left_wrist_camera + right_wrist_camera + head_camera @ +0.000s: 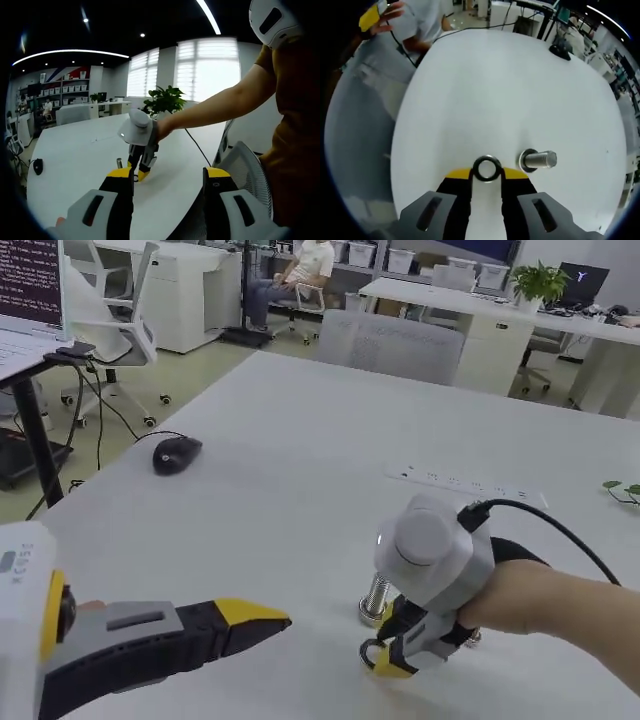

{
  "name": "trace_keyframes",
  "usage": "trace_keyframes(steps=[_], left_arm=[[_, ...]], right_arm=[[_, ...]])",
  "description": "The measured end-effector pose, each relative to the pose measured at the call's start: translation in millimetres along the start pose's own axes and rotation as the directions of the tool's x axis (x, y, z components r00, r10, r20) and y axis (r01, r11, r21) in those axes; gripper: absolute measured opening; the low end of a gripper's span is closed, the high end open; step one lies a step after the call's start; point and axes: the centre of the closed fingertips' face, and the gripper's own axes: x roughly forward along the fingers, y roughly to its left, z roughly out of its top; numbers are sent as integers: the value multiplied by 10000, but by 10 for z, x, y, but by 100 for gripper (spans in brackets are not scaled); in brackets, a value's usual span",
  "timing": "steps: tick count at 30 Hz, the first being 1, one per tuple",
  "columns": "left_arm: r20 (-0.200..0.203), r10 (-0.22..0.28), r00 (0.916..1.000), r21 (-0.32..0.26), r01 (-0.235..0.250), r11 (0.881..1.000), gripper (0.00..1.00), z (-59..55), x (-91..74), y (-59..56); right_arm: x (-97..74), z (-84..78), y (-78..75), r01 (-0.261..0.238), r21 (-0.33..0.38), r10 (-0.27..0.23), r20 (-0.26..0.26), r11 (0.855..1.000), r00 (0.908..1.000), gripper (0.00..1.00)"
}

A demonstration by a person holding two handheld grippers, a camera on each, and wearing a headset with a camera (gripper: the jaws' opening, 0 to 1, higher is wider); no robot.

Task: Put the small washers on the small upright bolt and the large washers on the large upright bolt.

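A thick threaded steel bolt (pixel 377 598) stands upright on the white table (pixel 300 500); it also shows as the bolt (pixel 538 160) and the bolt (pixel 120 163). Just in front of it, my right gripper (pixel 388 658) points down at the tabletop, held in a hand. Its yellow-tipped jaws are shut on a steel washer (pixel 486 168), a round ring seen face on between the tips of the right gripper (pixel 486 176). My left gripper (pixel 262 620) hovers low at the left, apart from the bolt. In its own view the left gripper (pixel 167 175) is open and holds nothing, facing the right gripper (pixel 141 169).
A black mouse (pixel 177 453) lies at the table's left, and a white power strip (pixel 465 483) farther back. A grey chair (pixel 390 340) stands behind the far edge. A laptop (pixel 30 300) sits on a stand off the left side.
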Motion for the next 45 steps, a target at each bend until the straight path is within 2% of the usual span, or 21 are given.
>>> trace_keyframes(steps=[3, 9, 13, 16, 21, 25, 27, 35, 45], left_arm=[[-3, -52, 10000, -6, 52, 10000, 55, -6, 17, -8], [40, -160, 9999, -15, 160, 9999, 55, 2, 44, -15], [1, -169, 9999, -19, 169, 9999, 55, -8, 52, -3], [37, -184, 9998, -32, 184, 9998, 55, 0, 53, -2], [57, -130, 9999, -53, 130, 9999, 55, 4, 54, 20], [98, -56, 9999, -115, 57, 9999, 55, 11, 31, 45], [175, 5, 9998, -139, -3, 9999, 55, 19, 21, 61], [73, 23, 10000, -217, -22, 9998, 55, -25, 38, 73], [4, 23, 10000, -289, -23, 9996, 55, -51, 50, 101]], right_arm=[[-118, -7, -61, 214, -146, -215, -56, 9997, 9998, 22], [-372, 58, -279, 728, -285, -728, 6, 9969, 9973, 22], [-472, 140, -434, 1076, -405, -1073, 85, 9934, 9942, 22], [-505, 198, -523, 1157, -487, -1155, 80, 9921, 9933, 22], [-429, 240, -627, 1089, -648, -1103, -181, 9919, 9937, 22], [-344, 256, -623, 917, -799, -949, -377, 9926, 9948, 22], [-308, 227, -628, 830, -802, -871, -498, 9933, 9950, 22], [-189, 146, -645, 620, -800, -682, -770, 9949, 9947, 22], [7, 62, -619, 481, -643, -536, -869, 9968, 9948, 22]])
